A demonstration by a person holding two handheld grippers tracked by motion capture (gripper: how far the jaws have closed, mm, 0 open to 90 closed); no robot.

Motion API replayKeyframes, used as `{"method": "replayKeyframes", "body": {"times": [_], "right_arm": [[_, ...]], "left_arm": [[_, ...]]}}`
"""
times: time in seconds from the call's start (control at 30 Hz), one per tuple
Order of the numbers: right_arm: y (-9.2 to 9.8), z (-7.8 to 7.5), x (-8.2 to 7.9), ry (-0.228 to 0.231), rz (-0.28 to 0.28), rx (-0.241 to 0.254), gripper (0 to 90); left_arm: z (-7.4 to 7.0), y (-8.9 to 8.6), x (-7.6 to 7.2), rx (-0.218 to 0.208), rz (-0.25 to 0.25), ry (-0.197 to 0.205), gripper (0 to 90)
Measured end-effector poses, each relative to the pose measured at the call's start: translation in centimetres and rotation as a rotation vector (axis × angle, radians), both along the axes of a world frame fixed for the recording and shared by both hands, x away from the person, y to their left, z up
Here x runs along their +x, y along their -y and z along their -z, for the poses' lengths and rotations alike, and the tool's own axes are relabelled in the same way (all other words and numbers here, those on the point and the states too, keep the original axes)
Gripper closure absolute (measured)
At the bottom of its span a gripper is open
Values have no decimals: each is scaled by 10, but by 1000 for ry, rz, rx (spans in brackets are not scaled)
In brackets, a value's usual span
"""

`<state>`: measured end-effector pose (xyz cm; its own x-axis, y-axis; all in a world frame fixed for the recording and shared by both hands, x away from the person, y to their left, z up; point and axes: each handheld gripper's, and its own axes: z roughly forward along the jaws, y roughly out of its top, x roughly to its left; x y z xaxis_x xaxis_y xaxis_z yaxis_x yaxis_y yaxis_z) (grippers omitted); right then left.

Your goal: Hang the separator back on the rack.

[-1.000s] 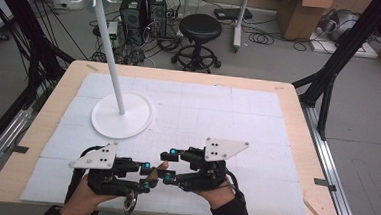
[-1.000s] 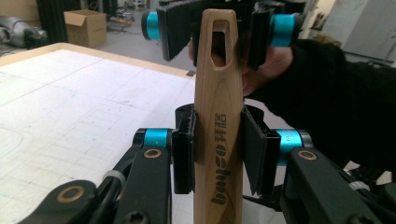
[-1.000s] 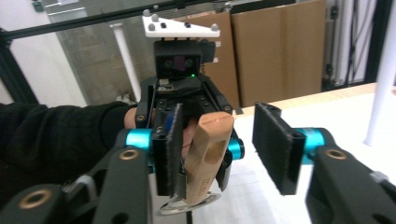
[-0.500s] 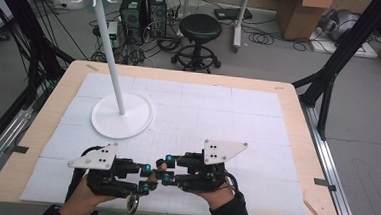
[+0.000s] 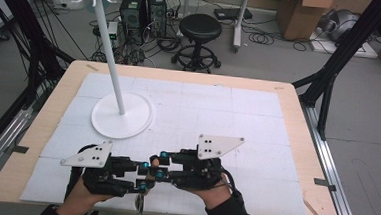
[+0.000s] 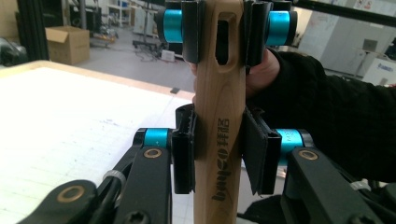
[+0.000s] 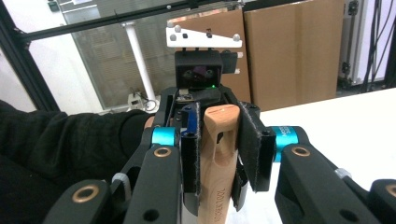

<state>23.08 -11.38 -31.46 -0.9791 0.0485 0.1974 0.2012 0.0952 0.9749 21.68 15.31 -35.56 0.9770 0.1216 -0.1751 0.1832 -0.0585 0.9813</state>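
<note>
- Two grippers meet nose to nose near the front edge of the tabletop (image 5: 296, 144), just inside the white mat (image 5: 228, 120) that covers most of it.
- Between them is a wooden handle (image 6: 219, 116) with a slot near its end and dark lettering printed along it.
- In the left gripper view, the left gripper (image 6: 219, 154) has both pads against the sides of the handle, clamped on it; its jaws have just eased a little wider with the wood between them.
- Beyond it in that view, the right gripper (image 6: 224, 28) sits around the slotted end, one jaw on each side.
- In the right gripper view, the left pad lies against the wood and the right pad stands just beside it; I cannot tell whether it presses.
- From above, a metal part (image 5: 139, 204) hangs below the left gripper over the front edge.
- One white stand (image 5: 122, 114) with a tall pole rests on the mat toward the back left corner, well apart from both hands.
</note>
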Motion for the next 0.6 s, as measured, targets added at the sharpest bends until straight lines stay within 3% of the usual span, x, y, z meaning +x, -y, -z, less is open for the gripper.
{"method": "replayKeyframes", "body": {"times": [0.07,0.17,0.3,0.6], "right_arm": [[-1,-5,0,7,25,-6,719],[-1,-11,1,12,70,-27,720],[-2,-20,2,15,132,-54,721],[-5,-43,1,12,232,-49,721]], "left_arm": [[1,1,0,11,-40,0,500],[2,4,-1,26,-65,13,432],[2,5,-1,46,-105,24,390],[4,9,-2,78,-150,28,390]]}}
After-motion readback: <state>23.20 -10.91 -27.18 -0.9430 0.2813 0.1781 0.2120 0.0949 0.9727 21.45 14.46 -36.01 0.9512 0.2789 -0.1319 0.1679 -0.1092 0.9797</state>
